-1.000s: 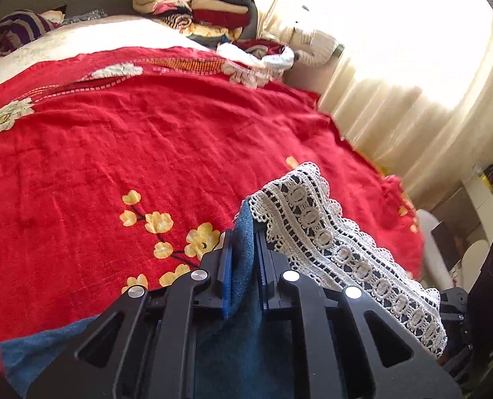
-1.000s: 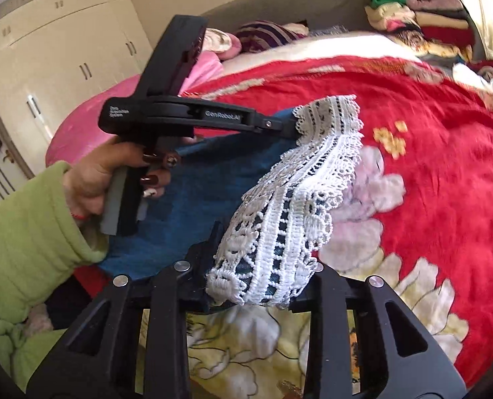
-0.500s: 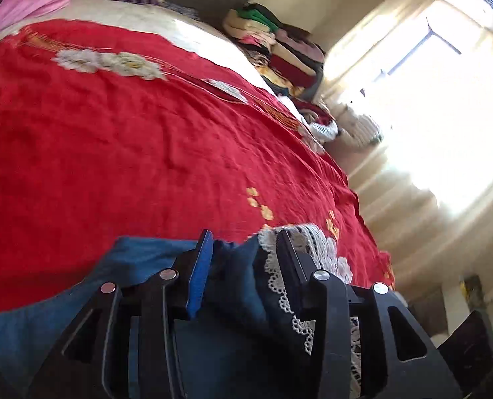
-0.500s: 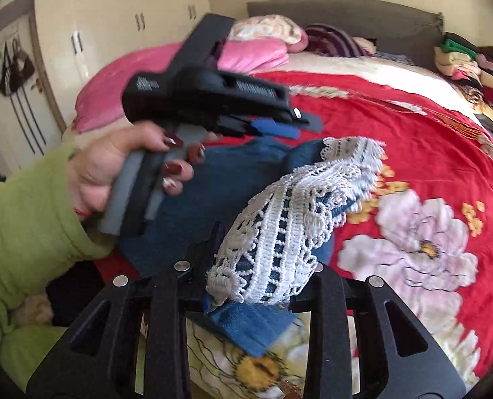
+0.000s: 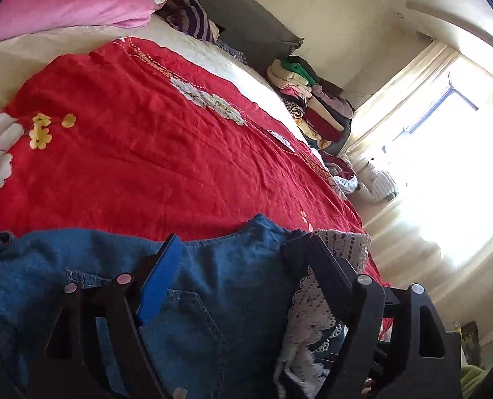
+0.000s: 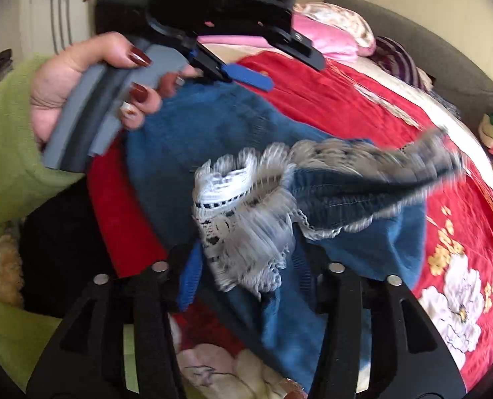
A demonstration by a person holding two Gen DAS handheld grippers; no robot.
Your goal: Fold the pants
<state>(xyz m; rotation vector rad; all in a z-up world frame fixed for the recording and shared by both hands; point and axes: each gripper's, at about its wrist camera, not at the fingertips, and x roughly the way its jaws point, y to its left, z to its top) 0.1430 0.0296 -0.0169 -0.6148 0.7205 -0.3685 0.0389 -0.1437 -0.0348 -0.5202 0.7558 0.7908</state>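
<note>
Blue jeans (image 5: 233, 286) with a white lace hem (image 5: 312, 326) lie bunched on the red flowered bedspread (image 5: 146, 153). My left gripper (image 5: 243, 266) hovers low over them. Its jaws are opening, with denim below and between them and no pad pressing on it. In the right wrist view a hand (image 6: 63, 76) in a green sleeve holds this left gripper (image 6: 279, 66) above the jeans (image 6: 213, 126). My right gripper (image 6: 246, 269) is opening too. The blurred lace hem (image 6: 243, 199) hangs loose between its fingers.
A stack of folded clothes (image 5: 312, 106) sits at the bed's far corner by the bright curtained window (image 5: 445, 153). Pink bedding (image 5: 66, 3) and a striped cushion (image 5: 189, 16) lie against the grey headboard (image 5: 246, 23). Wardrobe doors (image 6: 63, 16) stand behind the hand.
Both grippers held the jeans' lace end a second ago and have since spread their jaws and let go. Both swung sideways across the bed and rolled. The lace hem is slipping down.
</note>
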